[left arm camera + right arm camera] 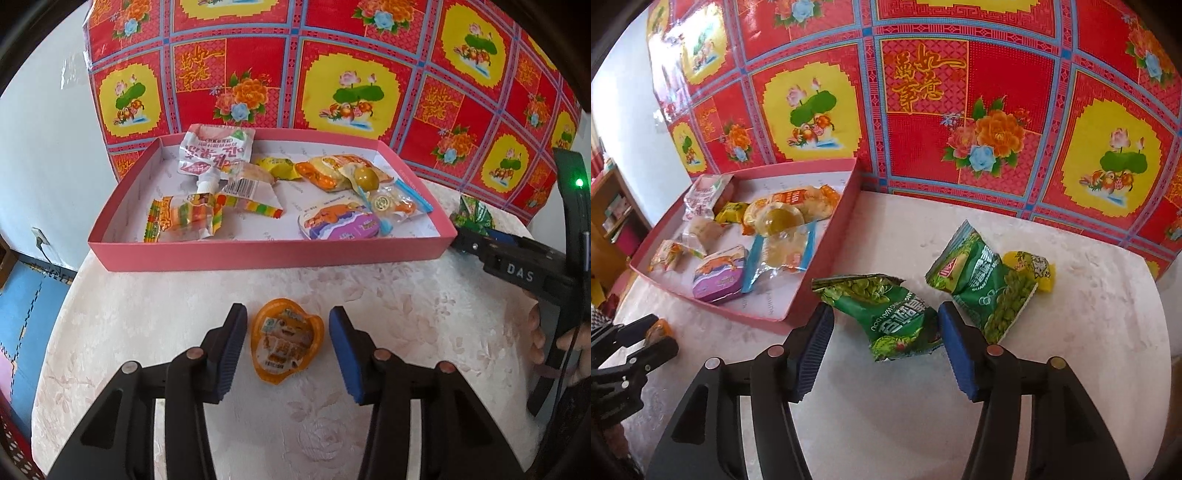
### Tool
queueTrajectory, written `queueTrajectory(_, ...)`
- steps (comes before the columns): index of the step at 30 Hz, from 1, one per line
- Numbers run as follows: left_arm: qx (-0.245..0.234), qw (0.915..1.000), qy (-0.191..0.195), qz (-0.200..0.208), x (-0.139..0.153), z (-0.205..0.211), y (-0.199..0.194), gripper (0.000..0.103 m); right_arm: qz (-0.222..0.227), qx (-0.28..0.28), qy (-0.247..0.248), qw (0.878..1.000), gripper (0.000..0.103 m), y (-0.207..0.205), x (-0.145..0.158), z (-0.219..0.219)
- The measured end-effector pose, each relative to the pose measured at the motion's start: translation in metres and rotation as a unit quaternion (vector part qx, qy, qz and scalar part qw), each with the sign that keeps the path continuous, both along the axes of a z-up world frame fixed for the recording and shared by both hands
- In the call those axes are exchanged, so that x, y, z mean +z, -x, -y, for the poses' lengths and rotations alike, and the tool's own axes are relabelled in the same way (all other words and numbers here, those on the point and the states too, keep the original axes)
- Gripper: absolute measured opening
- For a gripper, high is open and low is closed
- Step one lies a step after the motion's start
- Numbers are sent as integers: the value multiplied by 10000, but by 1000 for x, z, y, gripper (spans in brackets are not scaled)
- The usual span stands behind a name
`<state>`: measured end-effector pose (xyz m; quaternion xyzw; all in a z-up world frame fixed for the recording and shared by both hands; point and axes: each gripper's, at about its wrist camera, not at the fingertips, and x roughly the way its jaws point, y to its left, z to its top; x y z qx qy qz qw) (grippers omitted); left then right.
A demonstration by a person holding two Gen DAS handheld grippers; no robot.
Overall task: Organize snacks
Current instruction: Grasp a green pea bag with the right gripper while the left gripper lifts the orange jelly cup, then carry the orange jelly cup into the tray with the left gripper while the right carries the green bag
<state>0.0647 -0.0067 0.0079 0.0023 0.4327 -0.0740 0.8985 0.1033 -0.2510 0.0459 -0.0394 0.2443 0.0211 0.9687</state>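
**Left wrist view: pink tray filling up, three snacks outside it**

Left wrist view shows a shallow pink tray (266,254) on the pale flowered surface (388,295), at 12 o'clock from the left tongs (288,350). Inside the tray lie a white spouted pouch (212,153) with red Korean-style lettering at 11 o'clock, a rainbow-striped candy packet (184,218) below it, a yellow wrapped sweet (277,168) near the middle, an orange-and-yellow packet (332,171) with a clear round jelly (365,179) on it at 1 o'clock, and a purple-lidded cup (338,223) at the near right corner.

"DAS" reads in raised letters on the right tongs' body at 3 o'clock. Printing on the snack wrappers is too small to read, apart from "WANDOU" on one green bag.

Left tongs stand partly open astride an orange jelly cup (286,341) lying on the surface; the blue pads flank it without touching.

Right wrist view shows the right tongs (884,345) about half open around the lower end of a green pea bag (886,314); the right pad is touching or very nearly touching the bag, the left one clear. A second green pea bag (986,284) lies just beside it at 1 o'clock.
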Motion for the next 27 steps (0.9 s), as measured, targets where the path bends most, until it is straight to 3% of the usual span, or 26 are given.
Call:
queueTrajectory(2, -8, 10000, -12, 17, 0, 0, 0, 49, -36, -107, 38, 9999, 60, -3, 0, -2)
queueTrajectory(5, 15, 9999, -114, 57, 0, 1, 0, 42, -38, -233, 35, 9997, 46, -4, -1, -2)
queueTrajectory(10, 30, 9999, -157, 67, 0, 0, -1, 39, 1, -251, 46, 9997, 40, 1, -1, -4)
queueTrajectory(27, 5, 9999, 89, 148, 15, -5, 8, 38, 120, -198, -197, 9995, 37, 37, 4, -6)
